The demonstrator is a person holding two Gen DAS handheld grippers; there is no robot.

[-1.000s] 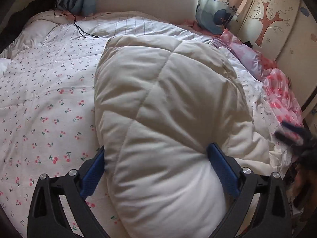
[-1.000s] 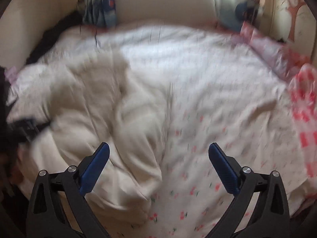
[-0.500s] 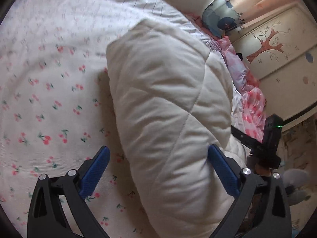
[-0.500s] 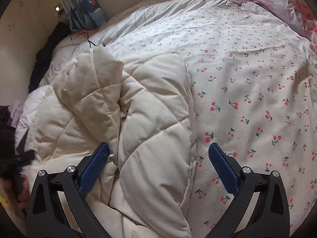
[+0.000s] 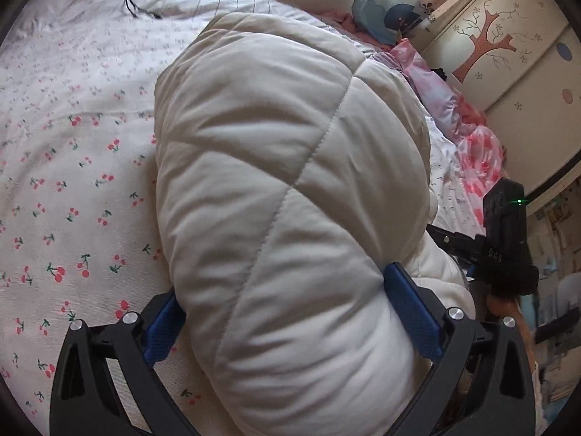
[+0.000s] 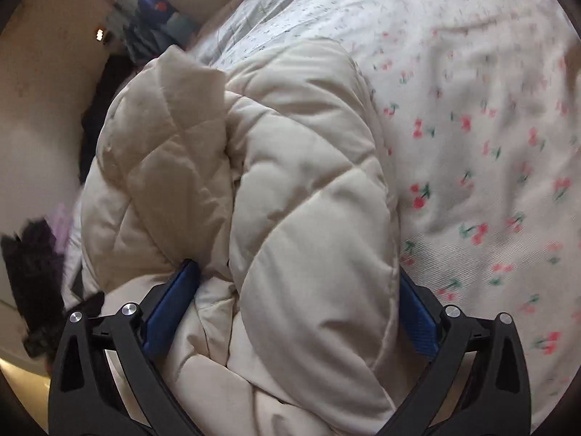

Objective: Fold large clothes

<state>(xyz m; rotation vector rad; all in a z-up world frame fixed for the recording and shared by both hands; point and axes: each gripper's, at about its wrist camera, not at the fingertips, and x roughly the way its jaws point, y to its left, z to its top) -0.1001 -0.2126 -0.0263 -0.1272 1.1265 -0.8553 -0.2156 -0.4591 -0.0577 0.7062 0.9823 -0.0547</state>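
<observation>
A cream quilted puffer coat (image 5: 283,167) lies folded in a thick bundle on the cherry-print bed sheet (image 5: 65,167). My left gripper (image 5: 287,312) is wide open, and its blue pads (image 5: 410,309) straddle the near end of the bundle. In the right wrist view the same coat (image 6: 290,189) fills the middle. My right gripper (image 6: 297,309) is wide open and straddles a thick fold, with one pad (image 6: 170,305) pushed into a crease. The right gripper's black body (image 5: 504,232) shows at the right of the left wrist view.
The sheet (image 6: 490,127) spreads to the right of the coat. A pink cherry quilt (image 5: 472,145) lies along the wardrobe (image 5: 508,43) side. A blue pillow (image 5: 385,11) and a black cable (image 5: 134,3) lie at the head. Dark clothing (image 6: 36,279) sits at the left bed edge.
Both grippers have moved in onto the coat. The right one now straddles the fold that lay ahead of it. The left one has tilted back while still straddling the bundle's end.
</observation>
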